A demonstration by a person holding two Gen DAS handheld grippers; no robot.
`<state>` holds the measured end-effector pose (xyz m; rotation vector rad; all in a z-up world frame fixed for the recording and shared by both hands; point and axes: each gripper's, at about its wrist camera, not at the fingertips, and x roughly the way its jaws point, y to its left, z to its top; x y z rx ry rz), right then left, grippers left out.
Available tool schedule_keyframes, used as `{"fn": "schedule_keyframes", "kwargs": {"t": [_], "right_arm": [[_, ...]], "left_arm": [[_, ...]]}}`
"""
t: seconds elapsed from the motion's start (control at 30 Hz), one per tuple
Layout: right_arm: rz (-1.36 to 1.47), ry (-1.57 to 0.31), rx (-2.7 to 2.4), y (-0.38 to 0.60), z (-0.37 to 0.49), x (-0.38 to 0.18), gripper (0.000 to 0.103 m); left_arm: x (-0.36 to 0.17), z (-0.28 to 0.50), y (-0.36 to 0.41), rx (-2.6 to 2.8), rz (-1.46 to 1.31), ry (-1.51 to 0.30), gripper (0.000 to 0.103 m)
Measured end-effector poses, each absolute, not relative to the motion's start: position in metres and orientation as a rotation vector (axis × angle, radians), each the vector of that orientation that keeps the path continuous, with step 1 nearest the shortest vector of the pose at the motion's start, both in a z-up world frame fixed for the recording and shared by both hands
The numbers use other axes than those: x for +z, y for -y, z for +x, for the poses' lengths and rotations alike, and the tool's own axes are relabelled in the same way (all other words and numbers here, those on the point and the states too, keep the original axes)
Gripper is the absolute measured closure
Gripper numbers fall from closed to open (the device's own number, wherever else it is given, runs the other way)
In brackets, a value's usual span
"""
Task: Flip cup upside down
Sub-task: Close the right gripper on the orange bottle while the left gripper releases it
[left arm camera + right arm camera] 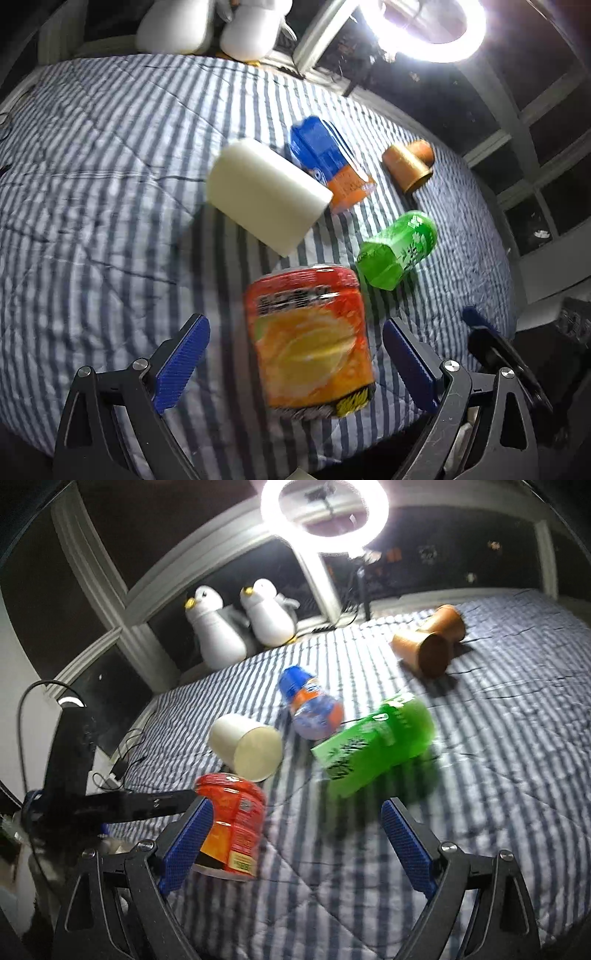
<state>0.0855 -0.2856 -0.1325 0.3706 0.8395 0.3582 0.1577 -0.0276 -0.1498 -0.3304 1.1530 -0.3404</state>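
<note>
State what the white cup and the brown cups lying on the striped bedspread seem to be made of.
White cup: probably paper, matte, uniform, with no gloss under the ring light. Brown cups: probably kraft paper, matte tan walls. Motion blur leaves thin plastic possible.

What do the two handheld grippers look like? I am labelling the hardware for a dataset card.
Both look alike: the left gripper and the right gripper each have two black, angular linkage arms with triangular cut-outs and silver round pivot bolts. Each finger carries a blue rectangular pad with fine ribbed texture. No cables, sleeves or markings are visible on them.
</note>
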Motion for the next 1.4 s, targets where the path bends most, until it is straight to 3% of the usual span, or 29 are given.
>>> {"fn": "schedule_keyframes", "kwargs": {"t": [0.23, 0.57, 1.4], "right_arm": [[0.376, -1.012, 0.477, 0.249, 0.123, -0.143, 0.013], [0.376, -1.179, 0.534, 0.214, 0.161, -0.159, 0.013], [0.253, -1.305, 0.549, 0.164, 0.19, -0.179, 0.015]], "left_arm": [[-0.136, 0.113, -0.022, -0.257, -0.298, -1.082, 0.006], [-0.159, 0.058, -0.066, -0.161, -0.264, -1.069, 0.007], [-0.15, 0.039, -0.071, -0.093, -0.21, -0.979, 0.007]]}}
